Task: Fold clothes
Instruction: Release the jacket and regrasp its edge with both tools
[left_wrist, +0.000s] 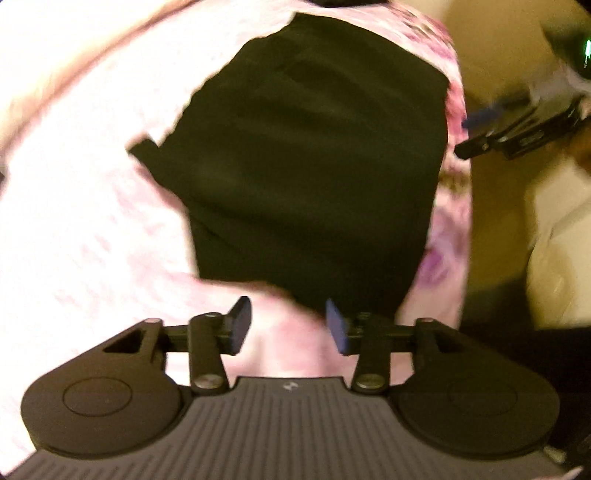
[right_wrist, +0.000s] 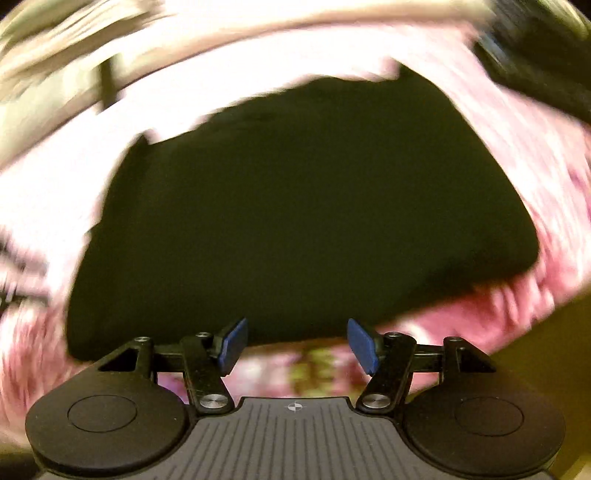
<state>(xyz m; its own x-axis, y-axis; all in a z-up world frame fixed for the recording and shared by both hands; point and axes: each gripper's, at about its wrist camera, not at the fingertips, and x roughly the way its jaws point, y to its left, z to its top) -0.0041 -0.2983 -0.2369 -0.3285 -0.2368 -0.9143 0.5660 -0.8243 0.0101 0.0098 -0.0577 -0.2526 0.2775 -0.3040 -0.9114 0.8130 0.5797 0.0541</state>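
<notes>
Garment (left_wrist: 306, 166): 1 black, folded, on pink cover (left_wrist: 74, 184); 2 grippers apart, empty.

Pink floral bedspread (left_wrist: 74, 177); yellowish floor (left_wrist: 495, 221)

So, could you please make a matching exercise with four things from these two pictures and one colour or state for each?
Things:
1. garment
2. bedcover
3. left gripper
4. pads

Colour or state:
a. blue
b. pink and white, spread under the cloth
c. black, lying flat, partly folded
d. jaws apart, nothing between them

Pairs: 1-c, 2-b, 3-d, 4-a
</notes>
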